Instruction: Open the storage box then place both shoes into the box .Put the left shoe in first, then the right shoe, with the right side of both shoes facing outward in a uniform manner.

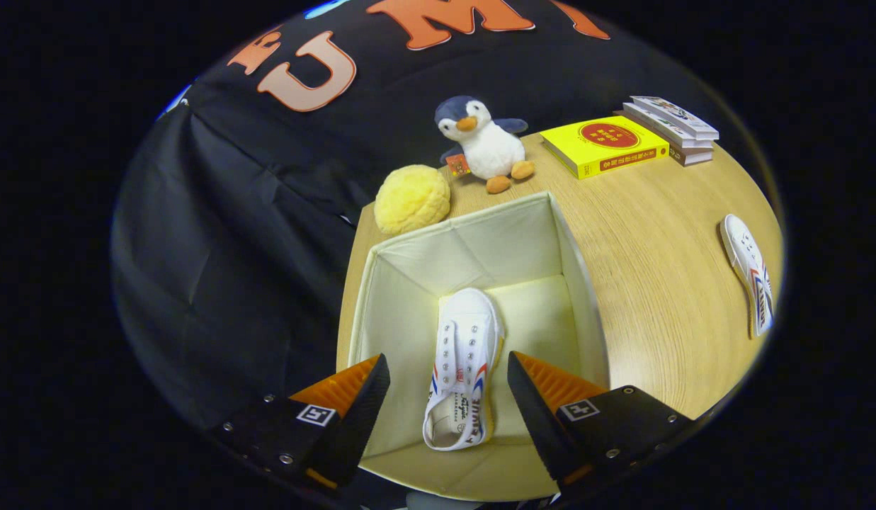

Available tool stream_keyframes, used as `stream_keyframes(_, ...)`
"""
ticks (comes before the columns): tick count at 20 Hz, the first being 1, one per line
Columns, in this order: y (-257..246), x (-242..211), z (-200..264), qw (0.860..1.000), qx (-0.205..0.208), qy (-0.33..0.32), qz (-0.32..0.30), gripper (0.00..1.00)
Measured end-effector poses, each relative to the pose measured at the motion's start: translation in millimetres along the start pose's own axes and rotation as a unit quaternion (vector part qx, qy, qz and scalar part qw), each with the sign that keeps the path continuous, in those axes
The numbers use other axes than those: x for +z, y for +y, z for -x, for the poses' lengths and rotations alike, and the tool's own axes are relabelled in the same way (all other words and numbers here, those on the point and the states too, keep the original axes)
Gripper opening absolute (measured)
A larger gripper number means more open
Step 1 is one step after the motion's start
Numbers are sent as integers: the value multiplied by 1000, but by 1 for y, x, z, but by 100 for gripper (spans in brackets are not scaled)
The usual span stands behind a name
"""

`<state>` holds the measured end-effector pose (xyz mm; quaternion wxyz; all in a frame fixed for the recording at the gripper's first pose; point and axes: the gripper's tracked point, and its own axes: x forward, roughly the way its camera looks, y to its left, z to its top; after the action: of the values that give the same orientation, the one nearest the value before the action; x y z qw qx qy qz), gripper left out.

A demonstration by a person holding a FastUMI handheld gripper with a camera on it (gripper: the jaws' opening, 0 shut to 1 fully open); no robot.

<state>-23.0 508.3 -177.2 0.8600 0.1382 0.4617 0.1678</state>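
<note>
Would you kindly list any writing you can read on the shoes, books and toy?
Boxed shoe, insole print: blurred, unreadable.
Loose shoe on the table, side lettering: too small.
Yellow book, cover characters: too small.
Penguin toy, tag: too small.
Nothing legible to quote.
Gripper open, fingers flanking the boxed shoe.

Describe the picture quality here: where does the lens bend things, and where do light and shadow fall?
In the gripper view, the fisheye lens curves the table edge and stretches the second shoe beside the box. Light falls brightly on the box floor around the shoe inside it; the wall cloth is dark. The open gripper stands apart either side of that shoe. Focus looks sharp throughout.
</note>
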Motion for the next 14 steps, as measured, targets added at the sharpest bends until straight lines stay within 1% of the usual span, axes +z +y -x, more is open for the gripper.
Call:
stream_keyframes(4,-6,29,38,999,22,-32,9,99)
stream_keyframes(5,-15,36,45,999,19,-40,12,99)
stream_keyframes(9,-63,58,67,998,-5,-60,26,99)
stream_keyframes(11,-96,65,76,997,-22,-65,28,98)
stream_keyframes(14,-157,73,89,996,-57,-61,27,99)
